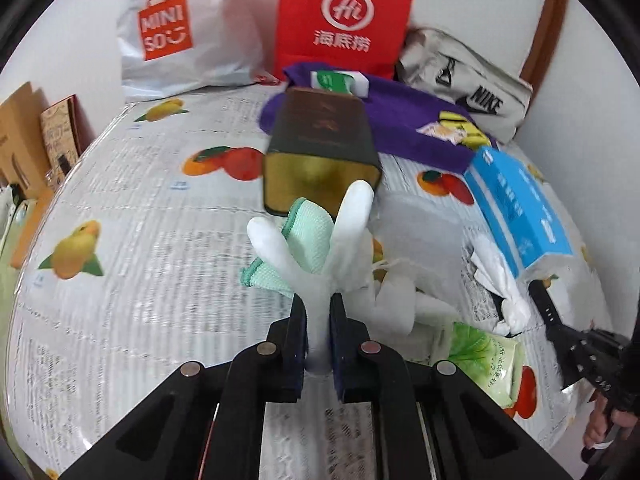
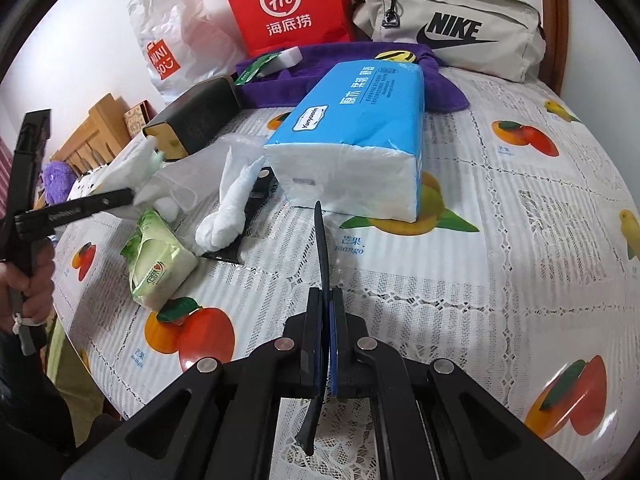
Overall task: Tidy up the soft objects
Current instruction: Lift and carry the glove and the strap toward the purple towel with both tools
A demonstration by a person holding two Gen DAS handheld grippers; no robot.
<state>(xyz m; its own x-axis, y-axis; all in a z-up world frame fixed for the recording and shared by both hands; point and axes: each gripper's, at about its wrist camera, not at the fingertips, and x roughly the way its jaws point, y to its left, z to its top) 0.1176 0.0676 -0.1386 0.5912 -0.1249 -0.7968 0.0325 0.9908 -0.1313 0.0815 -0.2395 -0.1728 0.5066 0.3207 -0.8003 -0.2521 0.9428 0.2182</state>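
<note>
My left gripper [image 1: 318, 300] is shut on a white glove [image 1: 344, 236] and holds it up above the table, its fingers splayed. A mint green cloth [image 1: 306, 240] lies just behind it. My right gripper [image 2: 327, 292] is shut on a thin black strap [image 2: 322, 240], seen edge-on, over the tablecloth in front of the blue tissue pack [image 2: 360, 128]. The left gripper [image 2: 132, 196] also shows at the left of the right wrist view, with the glove [image 2: 140, 168] in it. A twisted white cloth [image 2: 232, 204] and a green wipes pack [image 2: 160, 268] lie between the grippers.
A dark box with a gold end [image 1: 320, 152] lies behind the glove. A purple cloth [image 2: 360, 64], a red bag [image 2: 288, 8], a Miniso bag [image 1: 180, 28] and a Nike pouch [image 2: 452, 24] stand at the back. The fruit-print tablecloth [image 2: 520, 240] covers the table.
</note>
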